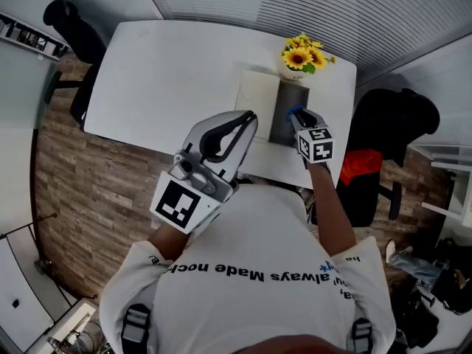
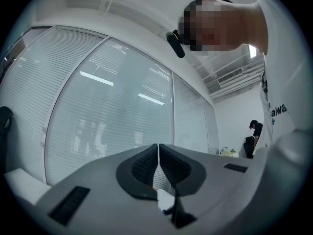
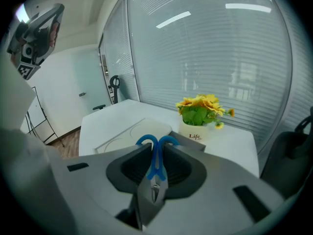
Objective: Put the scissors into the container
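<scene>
Head view: a person in a white shirt stands at a white table, holding a gripper in each hand. The left gripper is raised over the table's near edge. The right gripper hangs over a dark grey container, with the blue-handled scissors in its jaws above it. A cream tray lies just beside the container, and a pot of sunflowers stands behind both.

Left gripper view: the jaws are pressed together with nothing between them. They point slightly upward at glass walls with blinds.

Right gripper view: the jaws are clamped on the scissors. The blue handle loops point forward past the fingertips, and the closed blades run back toward the camera. Beyond the loops, the container's near rim shows below the flower pot.
</scene>
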A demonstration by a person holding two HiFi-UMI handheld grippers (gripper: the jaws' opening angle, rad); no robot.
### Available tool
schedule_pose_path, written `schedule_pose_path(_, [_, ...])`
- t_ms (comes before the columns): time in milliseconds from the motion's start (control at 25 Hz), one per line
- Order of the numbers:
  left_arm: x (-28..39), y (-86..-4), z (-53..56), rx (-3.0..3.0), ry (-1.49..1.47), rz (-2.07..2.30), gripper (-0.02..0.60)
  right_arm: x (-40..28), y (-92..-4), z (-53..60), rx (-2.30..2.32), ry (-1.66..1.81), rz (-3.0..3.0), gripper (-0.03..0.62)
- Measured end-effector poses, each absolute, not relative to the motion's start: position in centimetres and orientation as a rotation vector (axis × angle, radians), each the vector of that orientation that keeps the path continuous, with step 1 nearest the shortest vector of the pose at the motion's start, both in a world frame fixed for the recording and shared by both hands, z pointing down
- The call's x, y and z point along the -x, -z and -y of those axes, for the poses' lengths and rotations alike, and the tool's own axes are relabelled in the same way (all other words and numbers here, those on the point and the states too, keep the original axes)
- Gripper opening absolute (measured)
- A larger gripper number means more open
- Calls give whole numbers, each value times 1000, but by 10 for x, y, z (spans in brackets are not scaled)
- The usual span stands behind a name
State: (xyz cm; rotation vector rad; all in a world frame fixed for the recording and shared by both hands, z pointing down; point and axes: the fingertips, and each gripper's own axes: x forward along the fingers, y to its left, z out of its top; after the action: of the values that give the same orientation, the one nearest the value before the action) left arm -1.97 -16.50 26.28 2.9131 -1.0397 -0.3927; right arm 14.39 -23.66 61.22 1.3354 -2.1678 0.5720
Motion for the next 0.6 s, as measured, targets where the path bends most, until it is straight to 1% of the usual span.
schedule_pose_path(600, [40,-265,164,-2907,404,1040,26,-143,-639,250,-1338,-655,2104,86])
